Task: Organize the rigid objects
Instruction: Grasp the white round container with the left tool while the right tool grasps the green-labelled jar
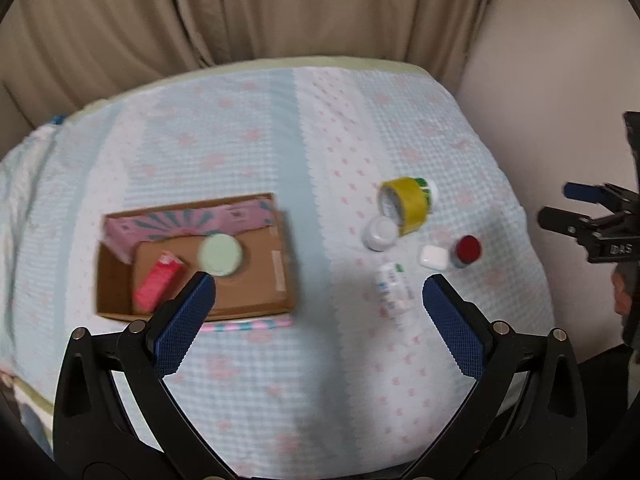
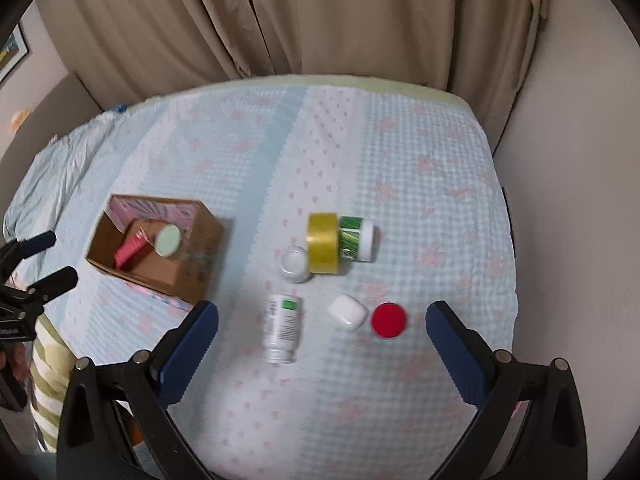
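An open cardboard box (image 1: 280,276) (image 2: 200,260) lies on the quilted bed and holds a red packet (image 1: 156,284) (image 2: 128,250) and a pale green lidded jar (image 1: 221,255) (image 2: 168,241). To its right lie a yellow tape roll (image 1: 408,204) (image 2: 323,242), a green-labelled jar (image 2: 356,238), a white jar (image 1: 380,233) (image 2: 295,264), a white bottle on its side (image 1: 394,284) (image 2: 282,326), a white case (image 1: 433,257) (image 2: 348,311) and a red-capped jar (image 1: 467,250) (image 2: 389,320). My left gripper (image 1: 318,292) is open and empty above the bed. My right gripper (image 2: 322,320) is open and empty above the loose items.
The bed (image 1: 320,380) (image 2: 360,400) has a blue-and-pink checked cover. Beige curtains (image 1: 240,12) (image 2: 320,20) hang behind it, and a wall (image 2: 580,200) runs along its right side. The other gripper shows at the right edge of the left wrist view (image 1: 600,232) and the left edge of the right wrist view (image 2: 36,280).
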